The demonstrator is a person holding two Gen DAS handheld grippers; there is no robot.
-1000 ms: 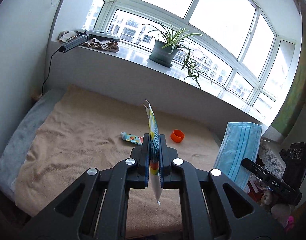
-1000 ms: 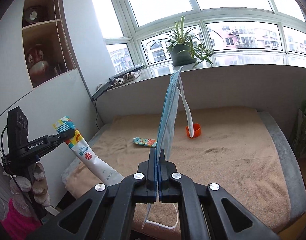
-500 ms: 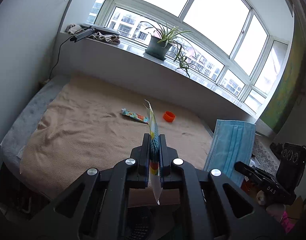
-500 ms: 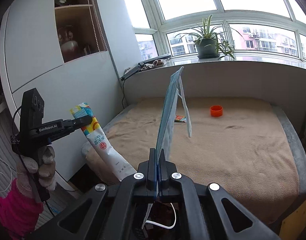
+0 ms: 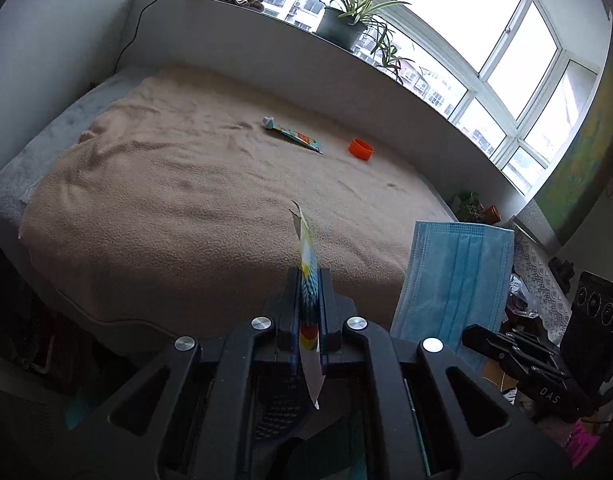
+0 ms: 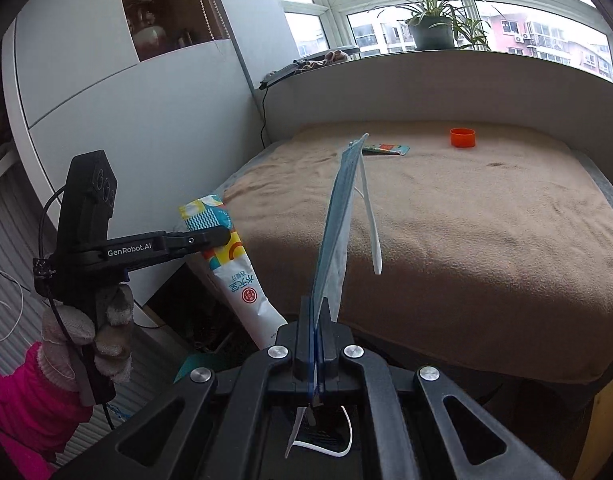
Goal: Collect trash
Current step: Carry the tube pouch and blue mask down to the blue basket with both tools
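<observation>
Here, a colourful sachet wrapper (image 5: 309,312) is pinched edge-on between the closed jaws of the left gripper (image 5: 309,300), off the near edge of the bed (image 5: 166,208). A blue face mask (image 6: 334,232) is clamped upright in the right gripper (image 6: 315,316). Well beyond both, a small tube (image 5: 292,140) and an orange cap (image 5: 361,149) are seen on the blanket.
</observation>
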